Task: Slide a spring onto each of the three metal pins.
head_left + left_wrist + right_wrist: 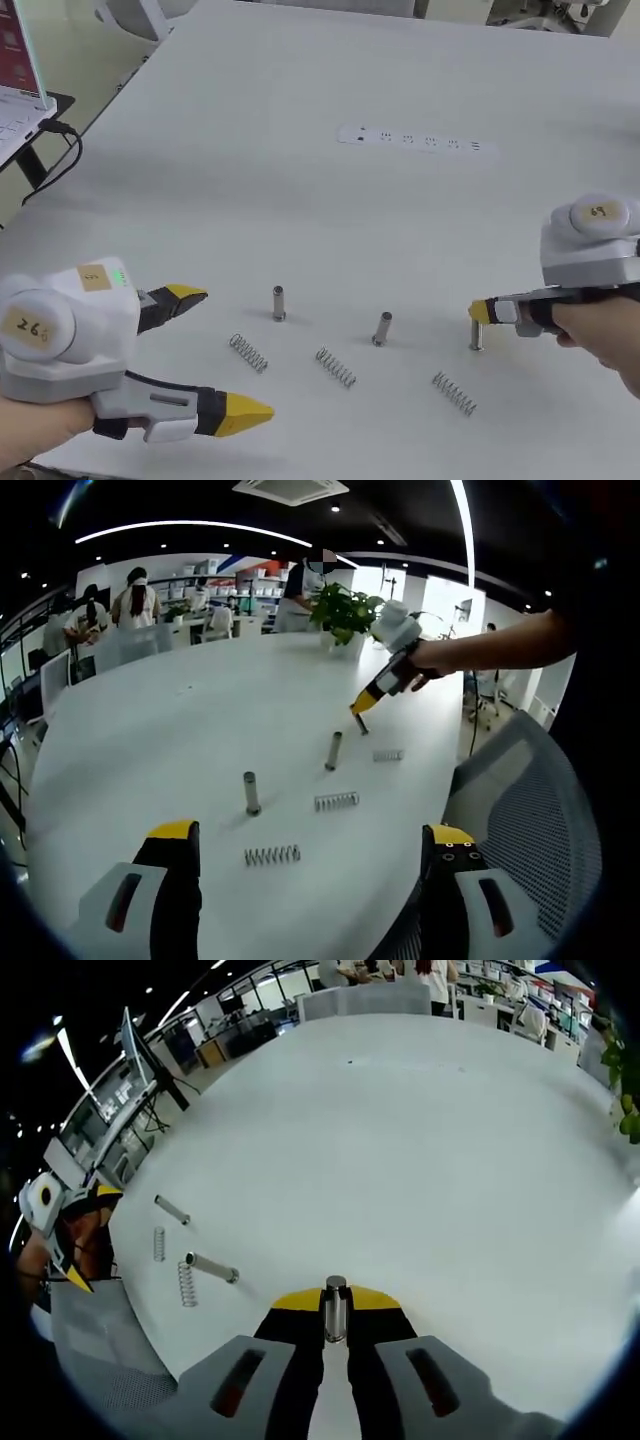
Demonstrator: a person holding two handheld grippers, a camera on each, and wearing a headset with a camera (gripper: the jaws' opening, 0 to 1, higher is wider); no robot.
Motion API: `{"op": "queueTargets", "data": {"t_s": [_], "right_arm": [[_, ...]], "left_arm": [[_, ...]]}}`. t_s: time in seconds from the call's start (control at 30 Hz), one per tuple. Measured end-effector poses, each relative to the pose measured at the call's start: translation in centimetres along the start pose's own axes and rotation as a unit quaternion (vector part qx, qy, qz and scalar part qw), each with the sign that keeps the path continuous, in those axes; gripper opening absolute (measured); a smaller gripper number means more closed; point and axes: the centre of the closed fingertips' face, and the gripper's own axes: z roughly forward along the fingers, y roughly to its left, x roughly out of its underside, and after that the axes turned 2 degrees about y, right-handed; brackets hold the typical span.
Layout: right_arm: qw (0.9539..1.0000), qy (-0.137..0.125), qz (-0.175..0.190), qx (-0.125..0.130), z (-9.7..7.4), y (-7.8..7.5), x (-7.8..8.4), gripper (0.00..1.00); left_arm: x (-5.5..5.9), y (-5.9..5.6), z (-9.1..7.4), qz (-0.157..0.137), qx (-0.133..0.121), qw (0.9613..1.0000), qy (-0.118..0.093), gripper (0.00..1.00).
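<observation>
**Right claw clamped on the end pin, left claw spread wide**

Nearest the headset, at the lower left, the left gripper is held low over the white tabletop, its yellow-tipped jaws spread far apart and grasping nothing. Its own view shows the same wide gap, with the parts laid out on the table beyond it.

Three short grey metal pins stand upright in a row: the left pin, the middle pin and the right pin. None carries a spring. Three small silver coil springs lie flat on the table, each just in front of a pin: the left spring, the middle spring and the right spring.

The right gripper reaches in from the right side, its jaws clenched on the top of the right pin; its own view shows that pin pinched between the two yellow tips.

Farther back a white power strip lies on the table.
</observation>
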Motion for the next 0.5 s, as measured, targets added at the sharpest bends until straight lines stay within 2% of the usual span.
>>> {"op": "queueTargets", "data": {"t_s": [0.5], "right_arm": [[0.9995, -0.024, -0.022, 0.003, -0.45, -0.08, -0.57, 0.04]], "left_arm": [[-0.15, -0.11, -0.04, 0.001, 0.0, 1.0, -0.003, 0.88]]}}
